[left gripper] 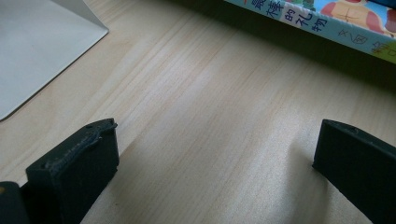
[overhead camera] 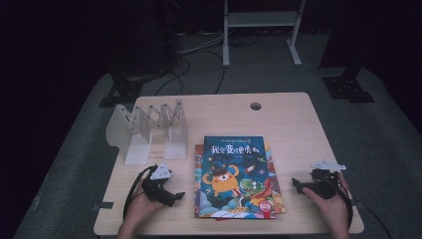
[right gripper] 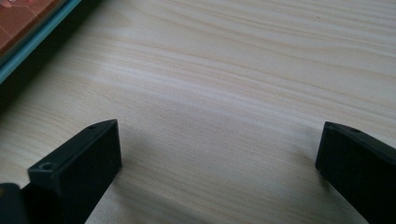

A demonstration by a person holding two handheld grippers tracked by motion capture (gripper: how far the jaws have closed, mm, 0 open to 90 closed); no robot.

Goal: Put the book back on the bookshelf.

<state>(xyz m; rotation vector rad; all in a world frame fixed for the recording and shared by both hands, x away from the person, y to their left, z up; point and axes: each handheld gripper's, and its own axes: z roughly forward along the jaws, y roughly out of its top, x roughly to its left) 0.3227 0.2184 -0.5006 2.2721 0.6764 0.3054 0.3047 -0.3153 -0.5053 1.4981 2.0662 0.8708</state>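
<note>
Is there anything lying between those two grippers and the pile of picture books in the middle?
Nothing visible. The left gripper and the right gripper both sit open on the table, one on each side of the stack of picture books, with bare wood between. The white book rack stands farther back on the left, out of the way.

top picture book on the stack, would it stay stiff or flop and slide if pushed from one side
The top picture book looks thin and flat, so it would probably sag if lifted by one edge. Its cover seems glossy and it lies on other books, so a side push would likely slide it off the stack rather than tip it.
</note>
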